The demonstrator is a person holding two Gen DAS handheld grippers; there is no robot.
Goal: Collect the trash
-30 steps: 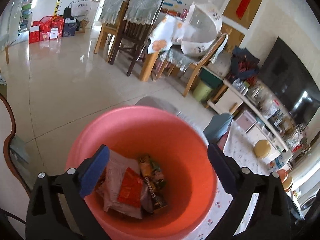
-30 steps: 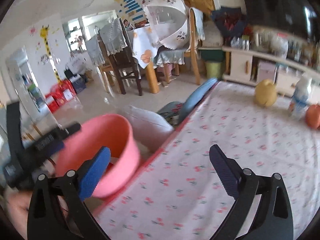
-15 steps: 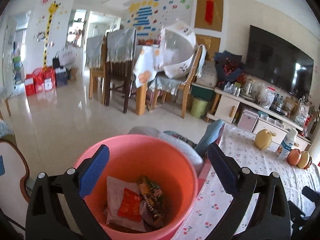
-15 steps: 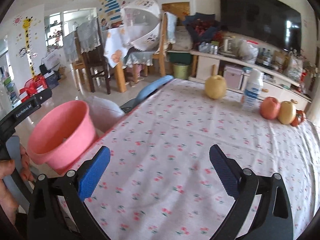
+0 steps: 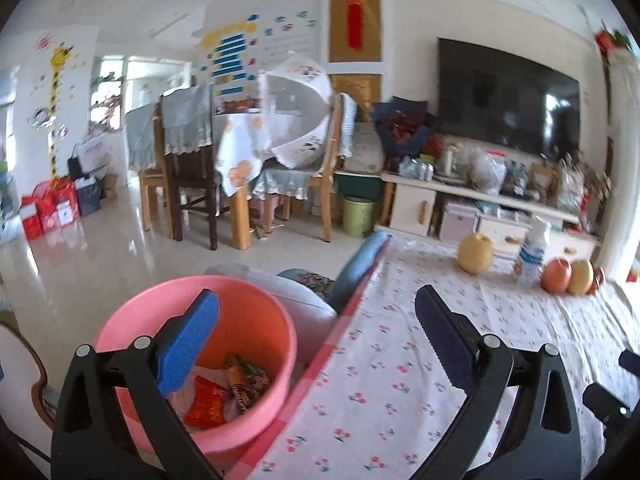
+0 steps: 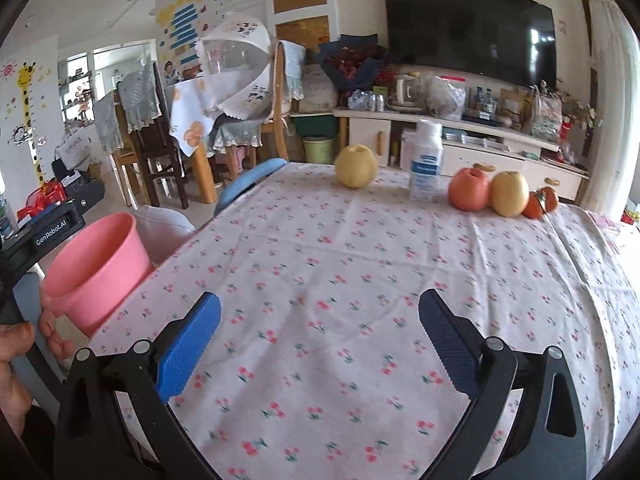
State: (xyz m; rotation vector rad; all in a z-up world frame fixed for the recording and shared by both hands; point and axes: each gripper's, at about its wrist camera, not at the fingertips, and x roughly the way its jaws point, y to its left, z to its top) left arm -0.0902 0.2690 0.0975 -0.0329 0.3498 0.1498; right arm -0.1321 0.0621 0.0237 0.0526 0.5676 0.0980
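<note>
A pink bucket (image 5: 256, 312) stands at the table's left edge and holds wrappers (image 5: 224, 392), red, green and white. It shows from the side in the right wrist view (image 6: 100, 264). My left gripper (image 5: 316, 340) is open and empty, above the bucket's right rim and the table edge. My right gripper (image 6: 320, 340) is open and empty above the cherry-print tablecloth (image 6: 360, 264). The left gripper's body (image 6: 52, 228) and the hand holding it appear at the left of the right wrist view.
At the table's far end stand a yellow pear (image 6: 355, 166), a white bottle (image 6: 426, 160), an orange-red apple (image 6: 469, 189), a second pear (image 6: 509, 193) and a persimmon (image 6: 540, 202). A blue chair back (image 6: 248, 184) sits at the left edge.
Both views have swung up and right, away from the bucket toward the table. The bucket now sits lower left in the left wrist view. Both grippers stay open.
</note>
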